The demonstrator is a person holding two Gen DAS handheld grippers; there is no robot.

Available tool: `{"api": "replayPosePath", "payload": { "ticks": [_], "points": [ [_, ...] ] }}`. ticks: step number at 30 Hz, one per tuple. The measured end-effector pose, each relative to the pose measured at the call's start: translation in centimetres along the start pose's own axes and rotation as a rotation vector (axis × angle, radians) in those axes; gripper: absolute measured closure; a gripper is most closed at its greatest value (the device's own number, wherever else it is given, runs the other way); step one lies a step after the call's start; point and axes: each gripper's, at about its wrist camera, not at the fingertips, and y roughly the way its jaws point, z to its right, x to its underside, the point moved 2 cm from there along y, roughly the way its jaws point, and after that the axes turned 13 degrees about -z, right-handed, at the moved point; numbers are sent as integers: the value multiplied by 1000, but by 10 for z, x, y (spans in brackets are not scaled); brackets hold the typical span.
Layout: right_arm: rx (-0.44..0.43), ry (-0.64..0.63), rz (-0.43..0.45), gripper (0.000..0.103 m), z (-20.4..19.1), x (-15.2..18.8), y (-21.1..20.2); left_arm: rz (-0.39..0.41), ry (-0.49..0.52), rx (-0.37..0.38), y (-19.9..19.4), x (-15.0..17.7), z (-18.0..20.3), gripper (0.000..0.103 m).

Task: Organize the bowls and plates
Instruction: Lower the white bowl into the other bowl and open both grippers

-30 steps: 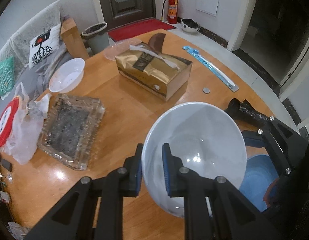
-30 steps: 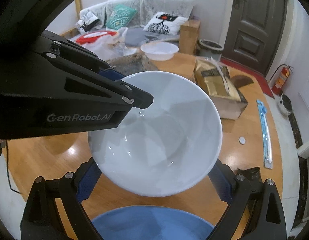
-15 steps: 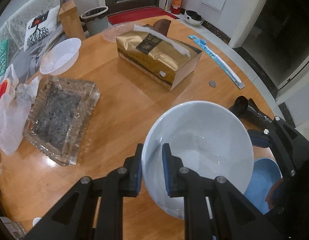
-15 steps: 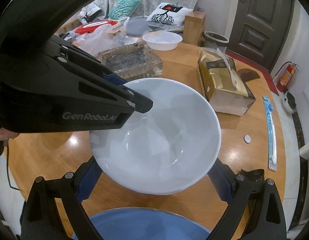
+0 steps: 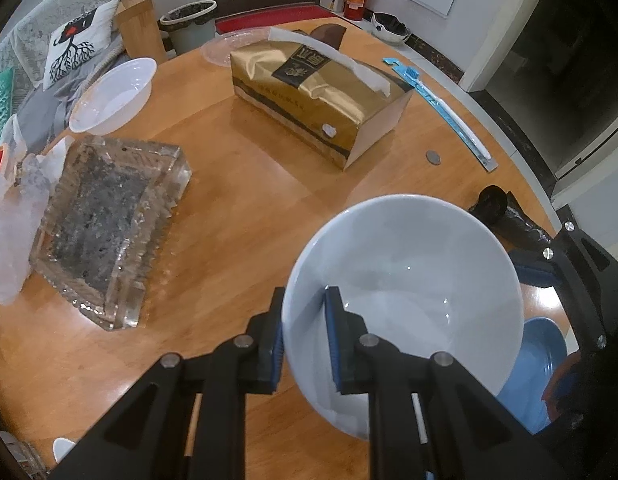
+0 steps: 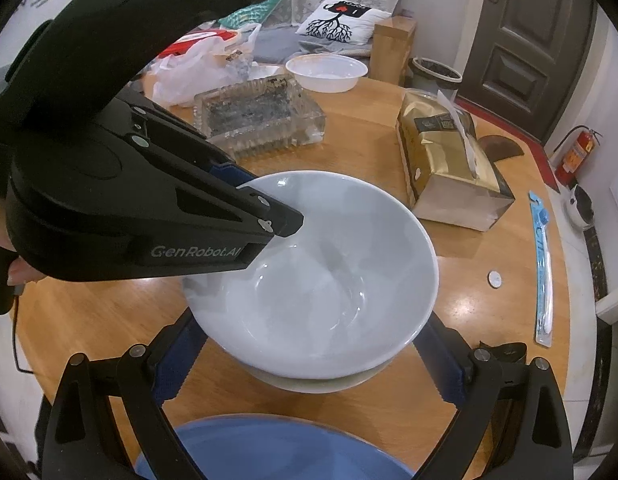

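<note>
My left gripper point(image 5: 305, 340) is shut on the near rim of a large white bowl point(image 5: 405, 292), one finger inside and one outside. In the right wrist view the same bowl point(image 6: 329, 280) sits on or just above a second white dish point(image 6: 309, 382) whose rim shows beneath it. My right gripper point(image 6: 309, 364) is open, its fingers spread on either side of the bowl without touching it. A blue plate point(image 6: 249, 452) lies below the right gripper; it also shows in the left wrist view point(image 5: 537, 364). A smaller white bowl point(image 5: 113, 96) sits at the table's far left edge.
On the round wooden table point(image 5: 237, 184) stand a glass ashtray point(image 5: 105, 224), a gold tissue box point(image 5: 321, 108), a clear plate point(image 5: 233, 44), a packaged toothbrush point(image 5: 441, 108), a coin point(image 5: 433, 157) and plastic bags point(image 5: 13, 216).
The left gripper has lowered the white bowl and levelled it from a steep tilt. A second white dish now shows beneath it. The right gripper stays open around it.
</note>
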Motion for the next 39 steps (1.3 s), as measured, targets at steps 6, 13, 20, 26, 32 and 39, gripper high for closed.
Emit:
{"api": "replayPosePath", "payload": {
  "ticks": [6, 13, 20, 26, 32, 39],
  "points": [
    [1, -1, -4, 5, 1, 0, 0, -7, 1, 0, 5, -1, 0, 88],
    [16, -16, -7, 4, -2, 1, 2, -9, -6, 6, 10, -1, -3, 88],
    [18, -16, -8, 3, -3, 1, 2, -7, -1, -7, 9, 0, 0, 87],
    [9, -6, -21, 3, 0, 1, 5, -11, -2, -8, 9, 2, 1, 85],
    [28, -6, -23, 3, -2, 2, 3, -17, -2, -24, 8, 8, 4, 82],
    [83, -24, 21, 4, -11, 9, -21, 36, -26, 2, -19, 29, -6, 80]
  ]
}}
